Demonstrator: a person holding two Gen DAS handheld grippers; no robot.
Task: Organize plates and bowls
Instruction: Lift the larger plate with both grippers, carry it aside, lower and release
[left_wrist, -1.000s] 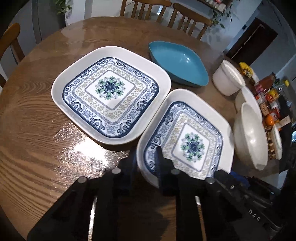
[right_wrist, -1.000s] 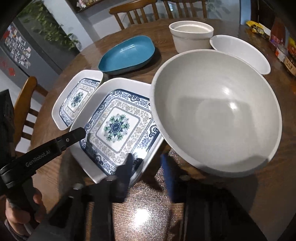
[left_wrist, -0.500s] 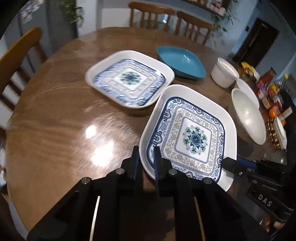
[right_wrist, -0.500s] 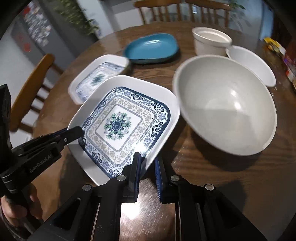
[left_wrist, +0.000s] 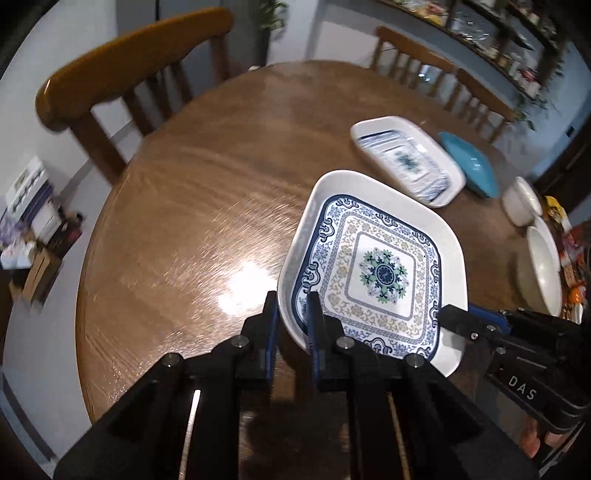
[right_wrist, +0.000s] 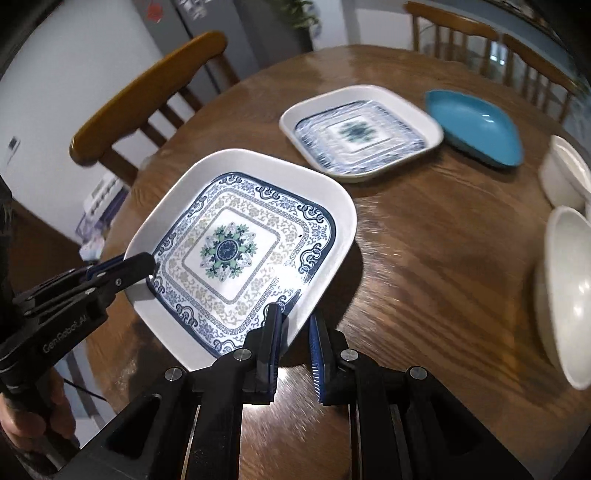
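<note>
A square white plate with a blue floral pattern (left_wrist: 380, 273) (right_wrist: 236, 251) is held between both grippers over the round wooden table (left_wrist: 192, 229), casting a shadow on the wood. My left gripper (left_wrist: 291, 306) is shut on its near left rim, and shows in the right wrist view as the left gripper (right_wrist: 144, 266). My right gripper (right_wrist: 295, 317) is shut on the opposite rim, and its tip appears as the right gripper (left_wrist: 454, 317). A second patterned plate (left_wrist: 406, 162) (right_wrist: 362, 133) lies flat on the table farther back.
Beyond the second plate lies a blue dish (left_wrist: 469, 166) (right_wrist: 476, 125). At the right stand a white ramekin (left_wrist: 521, 201) (right_wrist: 565, 177) and a large white bowl (left_wrist: 543, 273) (right_wrist: 569, 288). A wooden chair (left_wrist: 129, 62) stands at the table's left edge, with more chairs behind.
Both grippers have carried the held plate leftward, away from the second plate and the large white bowl. Both views have rolled, and the left-side chair has come into view.
</note>
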